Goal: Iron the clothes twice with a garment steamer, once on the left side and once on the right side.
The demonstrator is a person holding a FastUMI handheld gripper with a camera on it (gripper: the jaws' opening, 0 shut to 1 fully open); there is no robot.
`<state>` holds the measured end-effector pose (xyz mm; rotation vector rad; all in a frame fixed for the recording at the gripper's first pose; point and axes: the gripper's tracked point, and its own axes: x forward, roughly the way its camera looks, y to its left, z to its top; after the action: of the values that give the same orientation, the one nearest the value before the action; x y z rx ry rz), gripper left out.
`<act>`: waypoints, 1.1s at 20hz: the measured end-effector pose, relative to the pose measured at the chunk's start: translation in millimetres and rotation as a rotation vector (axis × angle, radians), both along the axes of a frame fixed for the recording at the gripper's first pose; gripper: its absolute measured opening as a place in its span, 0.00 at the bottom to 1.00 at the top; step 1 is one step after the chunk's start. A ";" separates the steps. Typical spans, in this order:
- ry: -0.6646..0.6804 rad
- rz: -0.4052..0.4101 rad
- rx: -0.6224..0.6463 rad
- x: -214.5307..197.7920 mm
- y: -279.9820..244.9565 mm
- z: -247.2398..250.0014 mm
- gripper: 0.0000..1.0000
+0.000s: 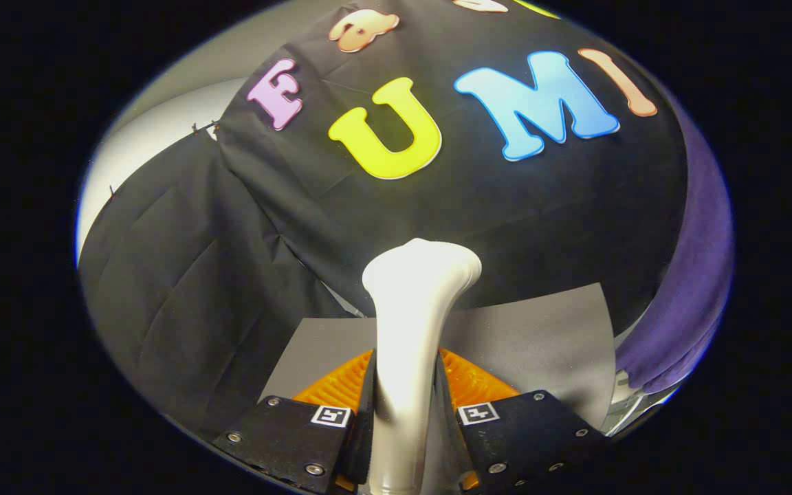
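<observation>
White and glossy, the garment steamer [413,323] is standing upright between the two fingers of the gripper [406,395], its slim handle rising from the bottom of the view and flaring into a broader head above them. The jaws are pressing in on the handle from both sides at a narrow gap, so the steamer is being held firmly between the ribbed pads [341,388]. Each finger's housing is carrying a small square marker [331,415] beside the handle and a few screws along its near edge.

Just beyond the fingers, a flat grey surface [533,337] is spreading out behind the steamer's handle; whether it is a desk top or a board cannot be told. Off to the right of that surface, well apart from the steamer, a purple garment [685,302] is hanging in soft folds along the side of the booth, its lower end reaching down near a pale metal part that is too small to make out.

Behind everything, the black cloth wall [341,206] is filling the background, creased and draped in panels on the left. Above and to the left of the cloth, a pale grey wall [162,130] is showing.
</observation>
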<state>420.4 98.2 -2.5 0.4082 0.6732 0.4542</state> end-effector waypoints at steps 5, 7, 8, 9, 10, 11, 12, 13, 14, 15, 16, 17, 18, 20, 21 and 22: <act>-0.147 -0.031 -0.008 -67.5 -9.3 44.1 0.42; -0.153 -0.031 -0.016 -95.6 -13.9 44.8 0.42; -0.164 -0.040 -0.016 -107.4 -16.9 44.4 0.42; -0.171 -0.049 -0.016 -116.7 -20.4 41.7 0.42; -0.164 -0.058 -0.014 -126.4 -24.4 39.3 0.42; -0.169 -0.065 -0.014 -136.4 -29.1 37.8 0.42; -0.177 -0.074 -0.013 -149.6 -32.5 35.1 0.42; -0.182 -0.080 -0.019 -162.1 -36.7 31.3 0.42; -0.177 -0.077 -0.033 -176.4 -39.9 24.7 0.42; -0.178 -0.081 -0.046 -189.9 -45.4 21.0 0.42; -0.183 -0.084 -0.057 -200.8 -48.4 16.6 0.42; -0.185 -0.088 -0.066 -212.3 -53.1 14.2 0.42; -0.183 -0.089 -0.075 -224.6 -57.1 10.5 0.42; -0.185 -0.097 -0.076 -246.7 -64.9 5.9 0.42; -0.181 -0.098 -0.073 -258.3 -68.6 3.5 0.42; -0.178 -0.100 -0.066 -268.6 -72.6 0.5 0.42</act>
<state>151.8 25.6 -2.0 0.3335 0.4914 0.3672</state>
